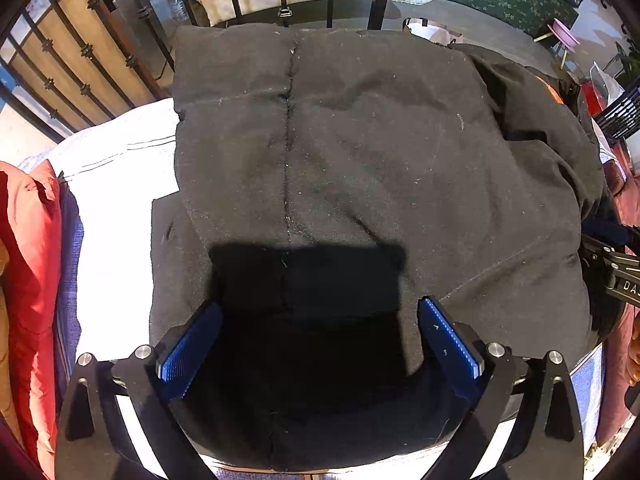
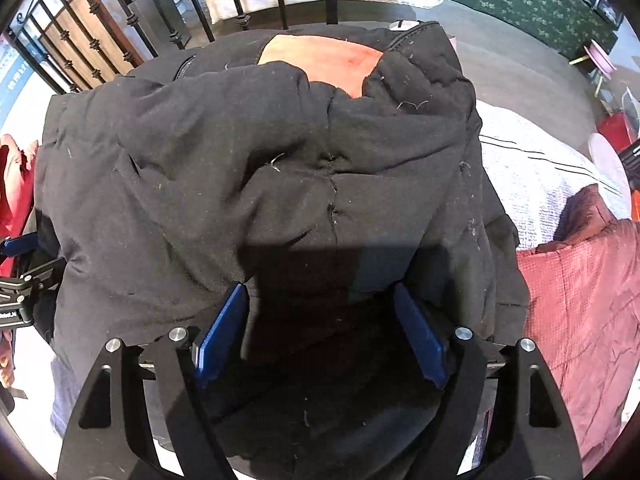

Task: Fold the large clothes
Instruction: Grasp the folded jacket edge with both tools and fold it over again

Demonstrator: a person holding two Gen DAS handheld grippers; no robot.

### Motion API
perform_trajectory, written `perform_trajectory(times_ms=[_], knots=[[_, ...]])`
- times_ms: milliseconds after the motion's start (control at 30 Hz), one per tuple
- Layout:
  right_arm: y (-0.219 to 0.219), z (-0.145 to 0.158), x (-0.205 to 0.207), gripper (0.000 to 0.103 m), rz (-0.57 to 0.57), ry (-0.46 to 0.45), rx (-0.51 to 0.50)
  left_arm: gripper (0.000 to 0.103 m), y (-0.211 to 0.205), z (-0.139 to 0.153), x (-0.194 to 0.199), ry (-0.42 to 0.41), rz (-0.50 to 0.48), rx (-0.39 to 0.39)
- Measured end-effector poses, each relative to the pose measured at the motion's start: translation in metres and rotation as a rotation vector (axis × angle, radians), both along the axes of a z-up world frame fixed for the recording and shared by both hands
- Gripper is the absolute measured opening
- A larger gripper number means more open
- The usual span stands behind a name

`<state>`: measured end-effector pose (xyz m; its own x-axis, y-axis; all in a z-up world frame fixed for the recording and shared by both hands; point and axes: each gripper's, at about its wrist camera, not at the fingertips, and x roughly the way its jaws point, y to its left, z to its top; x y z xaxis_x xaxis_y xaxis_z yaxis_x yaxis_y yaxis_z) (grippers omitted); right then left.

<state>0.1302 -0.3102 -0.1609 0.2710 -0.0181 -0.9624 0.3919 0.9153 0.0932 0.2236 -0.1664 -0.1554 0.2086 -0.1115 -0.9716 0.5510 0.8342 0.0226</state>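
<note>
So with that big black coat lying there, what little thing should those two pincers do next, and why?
Probably the right gripper should close on the rumpled hood end of the black coat and draw it flat. Both it and the left gripper hang open over the cloth, gripping nothing. The left side lies smooth along its seam, while the right side is bunched, with orange lining showing.

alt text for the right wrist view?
A rumpled black coat fills the view, lying on a white bedspread, with orange lining showing at its far end. The right gripper hangs over the near edge, jaws open, gripping nothing. A maroon quilted garment lies to the right; black iron railing stands behind.
</note>
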Motion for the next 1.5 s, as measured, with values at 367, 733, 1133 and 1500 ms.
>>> perform_trajectory(times_ms=[367, 733, 1133, 1500], knots=[[-0.017, 0.047, -0.055, 0.085, -0.097, -0.105, 0.012, 0.096, 0.052, 0.041, -0.013, -0.009, 0.124, -0.107], [-0.071, 0.016, -0.168, 0.085, -0.414, -0.144, 0.365, 0.096, 0.153, 0.034, -0.049, 0.084, 0.358, -0.201], [-0.088, -0.021, -0.156, 0.085, -0.534, -0.220, 0.586, 0.096, 0.129, 0.033, -0.022, 0.119, 0.303, -0.281], [-0.097, -0.037, -0.118, 0.090, -0.433, -0.144, 0.562, 0.098, 0.112, -0.016, 0.030, 0.223, 0.277, -0.300]])
